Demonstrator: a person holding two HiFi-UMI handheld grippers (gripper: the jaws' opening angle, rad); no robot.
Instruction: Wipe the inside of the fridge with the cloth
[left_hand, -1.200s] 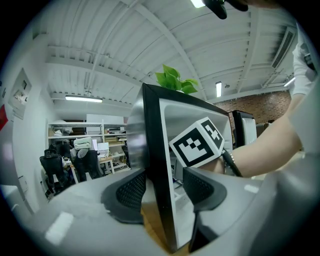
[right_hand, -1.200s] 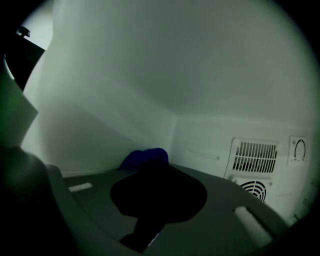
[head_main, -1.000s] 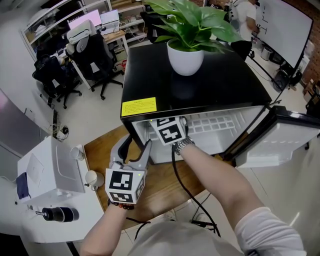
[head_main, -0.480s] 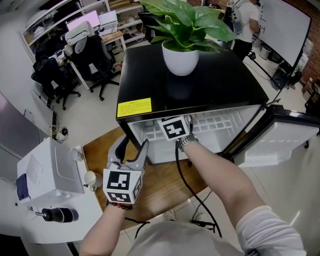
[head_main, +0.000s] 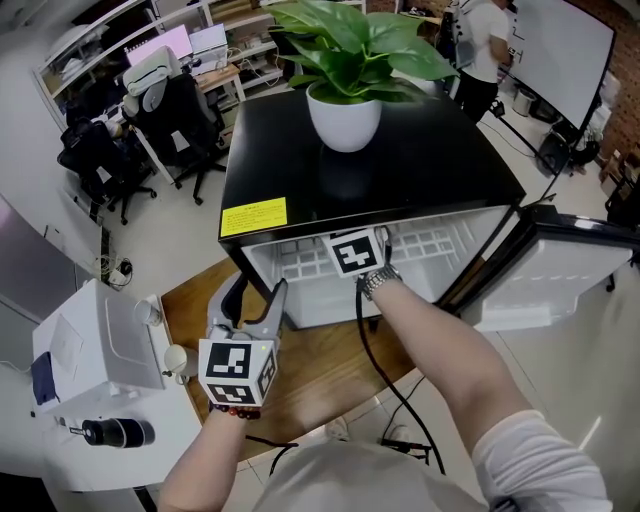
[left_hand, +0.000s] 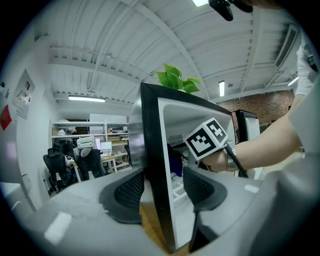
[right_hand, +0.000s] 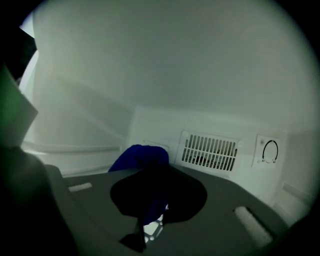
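Cloth (right_hand: 142, 157), blue, clenched in right gripper (right_hand: 155, 192) inside fridge (head_main: 400, 180); its lower part is hidden behind the jaws. Left gripper (left_hand: 162, 187) released, straddling the fridge's side wall.

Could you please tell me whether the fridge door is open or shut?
Open: the door stands swung out to the right, and the right claw holds the blue cloth inside the fridge.

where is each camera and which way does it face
Head view: on the person's head, looking steeply down at the fridge and plant; both forearms, left gripper show.
Left gripper view: on the left gripper, looking along jaws either side of the fridge's wall; right forearm shows.
Right gripper view: inside the fridge, facing its vent; right gripper shut on the cloth.
Shared: head and left gripper views both show the plant.
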